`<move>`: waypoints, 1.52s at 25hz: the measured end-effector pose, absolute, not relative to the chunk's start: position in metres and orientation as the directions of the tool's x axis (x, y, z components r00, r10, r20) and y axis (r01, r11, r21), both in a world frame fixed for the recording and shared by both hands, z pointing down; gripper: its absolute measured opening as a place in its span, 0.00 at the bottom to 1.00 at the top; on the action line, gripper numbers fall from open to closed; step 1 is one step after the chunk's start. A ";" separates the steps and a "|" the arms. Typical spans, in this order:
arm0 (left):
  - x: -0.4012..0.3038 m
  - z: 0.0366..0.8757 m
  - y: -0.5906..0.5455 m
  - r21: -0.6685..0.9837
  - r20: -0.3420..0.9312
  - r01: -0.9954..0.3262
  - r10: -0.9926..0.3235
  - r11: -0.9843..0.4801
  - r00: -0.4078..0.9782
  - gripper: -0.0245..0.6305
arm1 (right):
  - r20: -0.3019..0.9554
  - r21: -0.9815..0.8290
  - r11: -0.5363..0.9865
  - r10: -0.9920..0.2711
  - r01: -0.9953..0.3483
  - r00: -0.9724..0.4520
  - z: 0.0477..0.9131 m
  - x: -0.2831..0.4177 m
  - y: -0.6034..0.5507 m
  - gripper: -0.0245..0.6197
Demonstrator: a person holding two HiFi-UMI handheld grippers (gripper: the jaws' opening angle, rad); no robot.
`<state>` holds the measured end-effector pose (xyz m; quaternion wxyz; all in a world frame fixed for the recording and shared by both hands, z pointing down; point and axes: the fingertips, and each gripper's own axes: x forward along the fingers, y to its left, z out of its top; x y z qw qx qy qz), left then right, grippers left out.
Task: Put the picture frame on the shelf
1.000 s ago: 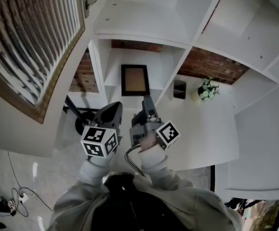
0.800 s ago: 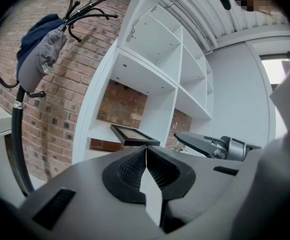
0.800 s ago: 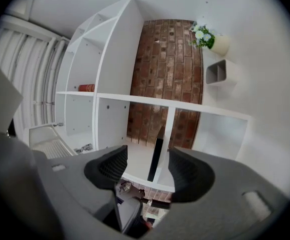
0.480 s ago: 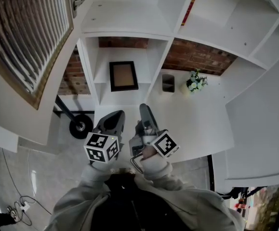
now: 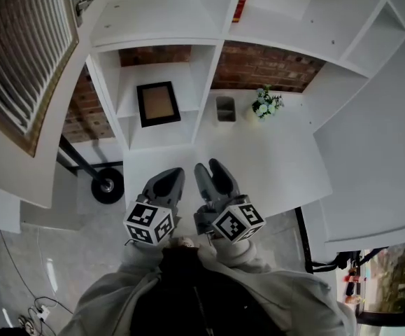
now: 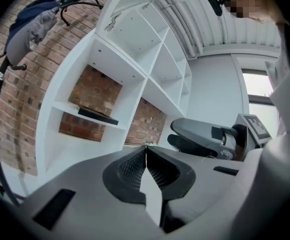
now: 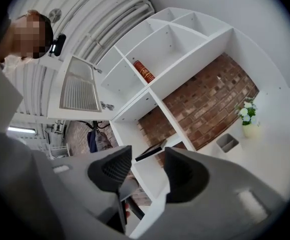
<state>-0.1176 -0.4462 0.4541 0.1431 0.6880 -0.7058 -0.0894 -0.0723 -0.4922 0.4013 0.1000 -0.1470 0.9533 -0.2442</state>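
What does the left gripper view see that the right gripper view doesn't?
Only the left gripper view: the left gripper, its jaws shut on nothing, and the right gripper seen from the side.

Only the right gripper view: the red book high on the shelves, the grey box, and a look straight between the right gripper's jaws, which are closing with nothing between them.

Both: the frame on its shelf and the brick wall behind it.

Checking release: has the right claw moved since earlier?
Yes: the right claw has drawn back from the picture frame on the shelf, its jaws closing on nothing.
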 end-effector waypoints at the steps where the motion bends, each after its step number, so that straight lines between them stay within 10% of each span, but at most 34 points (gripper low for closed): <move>1: -0.114 0.456 -0.446 0.328 0.076 -0.944 -0.997 0.029 -0.005 0.05 | -0.109 -0.495 0.833 -0.342 -0.247 -0.934 0.404 -0.068 -0.493 0.30; 8: -0.093 0.462 -0.447 0.339 0.062 -0.940 -0.996 -0.046 0.071 0.05 | -0.022 -0.471 0.824 -0.368 -0.315 -0.930 0.428 -0.054 -0.491 0.04; 38: -0.111 0.477 -0.429 0.328 0.109 -0.945 -0.994 0.005 0.032 0.04 | 0.133 -0.445 0.824 -0.326 -0.350 -0.936 0.470 -0.080 -0.469 0.03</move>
